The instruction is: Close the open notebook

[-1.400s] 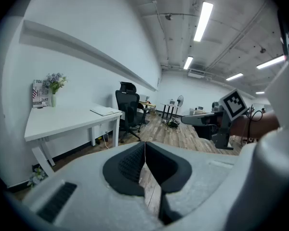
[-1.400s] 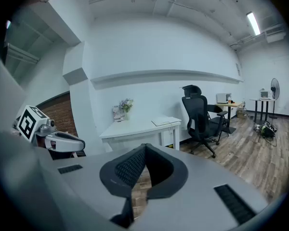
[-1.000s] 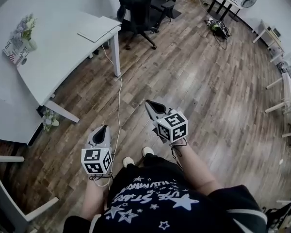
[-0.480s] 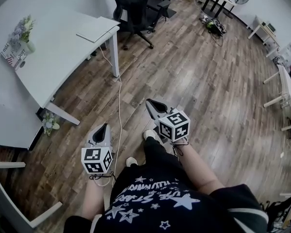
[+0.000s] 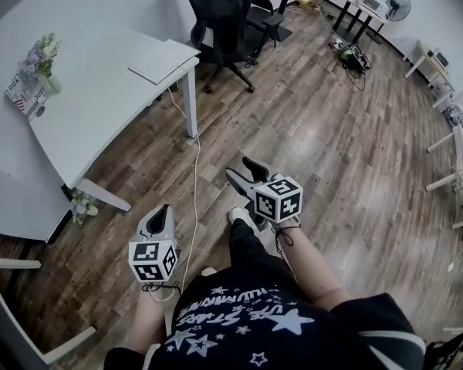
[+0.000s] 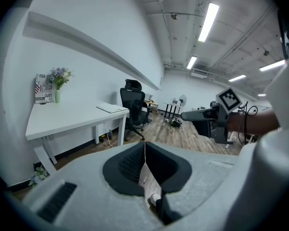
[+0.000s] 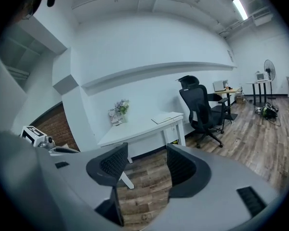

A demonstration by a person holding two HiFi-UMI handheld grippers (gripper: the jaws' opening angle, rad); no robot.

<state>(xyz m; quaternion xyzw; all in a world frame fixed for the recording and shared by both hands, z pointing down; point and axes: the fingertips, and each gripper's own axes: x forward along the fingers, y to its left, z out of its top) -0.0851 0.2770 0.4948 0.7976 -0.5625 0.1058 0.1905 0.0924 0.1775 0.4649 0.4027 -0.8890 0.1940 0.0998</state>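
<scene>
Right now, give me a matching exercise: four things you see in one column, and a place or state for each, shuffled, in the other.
1 notebook
2 flowers
3 office chair
4 left gripper

A jaws together
B on the floor past the table's corner
C flat at the table's corner nearest the chair
D on the table's end farthest from the chair

Pairs: 1-C, 2-D, 3-B, 4-A

Left of the shoe (image 5: 241, 216), the left gripper (image 5: 163, 208) hangs with jaws together. Beyond the shoe, the right gripper (image 5: 241, 168) is opening its jaws, nothing between them.
</scene>
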